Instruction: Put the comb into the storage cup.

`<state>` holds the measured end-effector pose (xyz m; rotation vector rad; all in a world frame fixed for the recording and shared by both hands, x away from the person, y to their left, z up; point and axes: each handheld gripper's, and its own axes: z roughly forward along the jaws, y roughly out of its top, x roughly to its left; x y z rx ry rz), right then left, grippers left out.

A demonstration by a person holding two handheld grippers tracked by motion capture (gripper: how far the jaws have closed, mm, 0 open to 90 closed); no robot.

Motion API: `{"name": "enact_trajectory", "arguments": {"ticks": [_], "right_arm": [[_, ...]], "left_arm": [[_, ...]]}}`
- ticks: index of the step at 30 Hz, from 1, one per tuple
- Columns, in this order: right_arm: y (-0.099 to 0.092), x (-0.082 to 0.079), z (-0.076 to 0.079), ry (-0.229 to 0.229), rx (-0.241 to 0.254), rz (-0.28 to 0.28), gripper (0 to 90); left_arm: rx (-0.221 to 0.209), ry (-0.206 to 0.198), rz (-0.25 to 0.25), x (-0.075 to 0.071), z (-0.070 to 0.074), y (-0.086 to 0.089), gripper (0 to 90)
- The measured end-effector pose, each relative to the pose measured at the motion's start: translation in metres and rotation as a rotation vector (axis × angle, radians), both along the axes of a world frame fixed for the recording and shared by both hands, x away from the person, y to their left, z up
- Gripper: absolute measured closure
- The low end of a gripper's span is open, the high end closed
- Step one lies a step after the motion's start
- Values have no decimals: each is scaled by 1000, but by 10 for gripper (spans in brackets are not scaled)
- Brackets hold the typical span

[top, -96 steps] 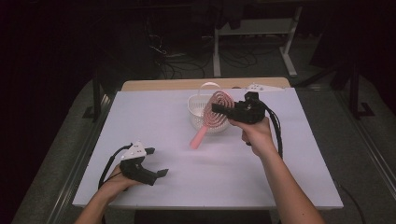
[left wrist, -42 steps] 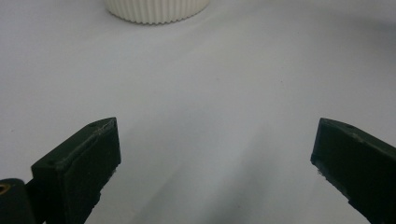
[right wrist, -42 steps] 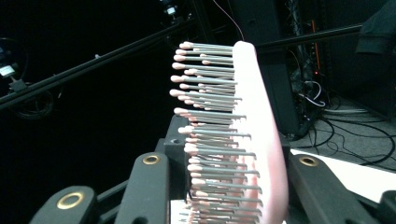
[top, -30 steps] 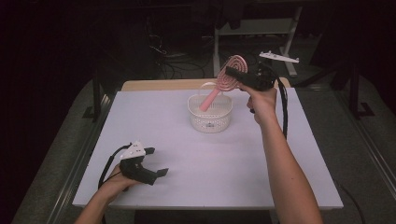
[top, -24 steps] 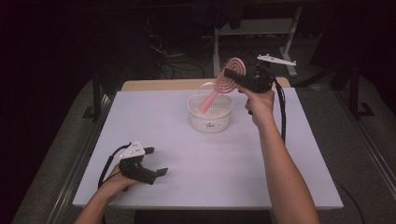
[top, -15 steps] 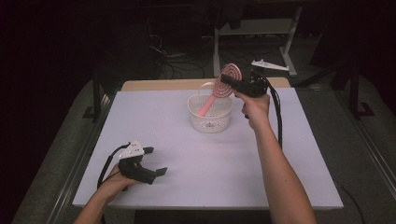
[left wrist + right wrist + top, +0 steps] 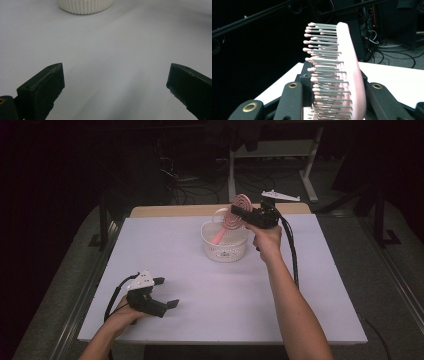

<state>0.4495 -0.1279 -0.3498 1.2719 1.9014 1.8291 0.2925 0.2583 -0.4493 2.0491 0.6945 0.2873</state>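
So nearest the camera in the high view, the left gripper [image 7: 167, 292] is sitting low on the white table [image 7: 210, 300], close to the near left corner, with the person's left hand [image 7: 125, 312] wrapped around it. Its jaws are spread wide with nothing between them; in the left gripper view you just get bare tabletop between the two black pads [image 7: 42, 91], and way out ahead of them the ribbed base of the basket [image 7: 85, 5] at the top edge.

Further out, the right gripper [image 7: 246, 216] is up in the air above the far side of the table, held by the right hand [image 7: 267, 240]. It's pinching a pink hairbrush [image 7: 235, 215] by the head. The right gripper view shows this nicely: the brush head [image 7: 348, 75] stands upright between the jaws, bristles [image 7: 324, 72] pointing toward one jaw and the smooth pink back against the other.

The brush handle slants down and away from the gripper into the white basket [image 7: 225, 247], which sits directly below and a bit to the left of the jaws. Can't tell if the handle tip is touching the basket bottom.

Past the gripper there's the table's far edge, then dark floor with cables [image 7: 185, 185].
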Motion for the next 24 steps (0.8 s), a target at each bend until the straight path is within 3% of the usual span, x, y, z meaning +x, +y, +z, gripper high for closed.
{"name": "enact_trajectory", "arguments": {"ticks": [24], "right_arm": [[7,6,-24,49,-43,-17,628]], "left_arm": [[-3,3,-2,0,0,0,12]]}}
